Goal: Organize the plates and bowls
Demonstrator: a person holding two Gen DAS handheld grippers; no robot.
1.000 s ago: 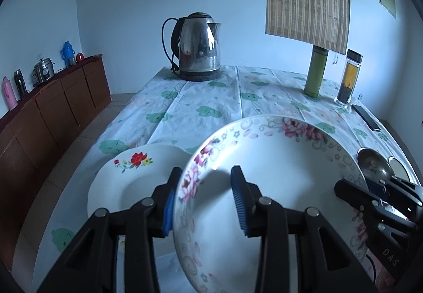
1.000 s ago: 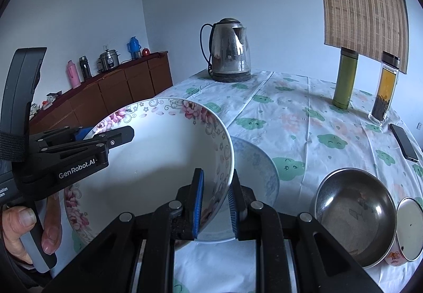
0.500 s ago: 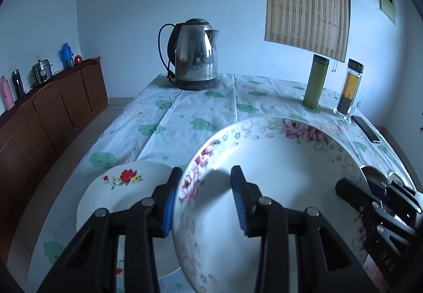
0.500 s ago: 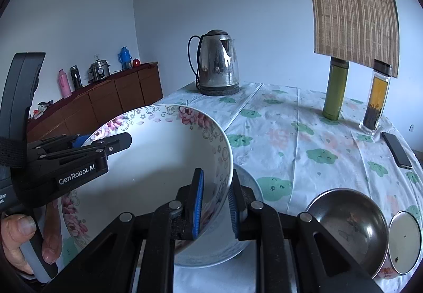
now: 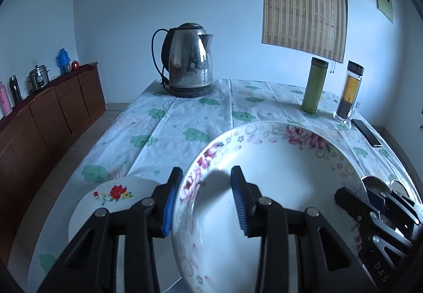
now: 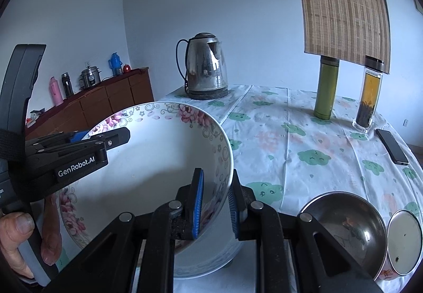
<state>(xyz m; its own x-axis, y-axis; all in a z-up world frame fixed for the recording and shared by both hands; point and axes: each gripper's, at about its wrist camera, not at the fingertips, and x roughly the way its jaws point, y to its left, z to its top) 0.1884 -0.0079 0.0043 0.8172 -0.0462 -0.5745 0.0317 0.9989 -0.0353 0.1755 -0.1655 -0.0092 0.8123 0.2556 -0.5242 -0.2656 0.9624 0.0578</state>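
A large white bowl with pink flowers [image 5: 277, 187] hangs above the table, held by both grippers on opposite sides of its rim. My left gripper [image 5: 205, 200] is shut on its left rim, one pad outside the wall and one inside. My right gripper [image 6: 215, 203] is shut on its right rim. Each gripper also shows in the other's view: the right gripper [image 5: 370, 203] and the left gripper [image 6: 116, 137] with a person's hand [image 6: 18, 229] on its handle. A white plate with a red flower [image 5: 105, 203] lies on the table at the lower left. A blue-patterned dish [image 6: 211, 264] lies partly hidden under the bowl.
A steel bowl [image 6: 343, 227] and a small lidded cup [image 6: 404, 242] sit at the near right. Farther back on the flowered tablecloth [image 6: 304, 134] stand a steel kettle [image 5: 190, 63], a green flask [image 5: 314, 86] and a glass bottle [image 5: 349, 92]; a phone [image 6: 391, 145] lies beside them. A brown sideboard [image 5: 53, 113] lines the left wall.
Both grippers have kept their hold while the bowl rose a little. The red-flower plate and the blue-patterned dish have slid lower in the views, and the dish is more hidden.
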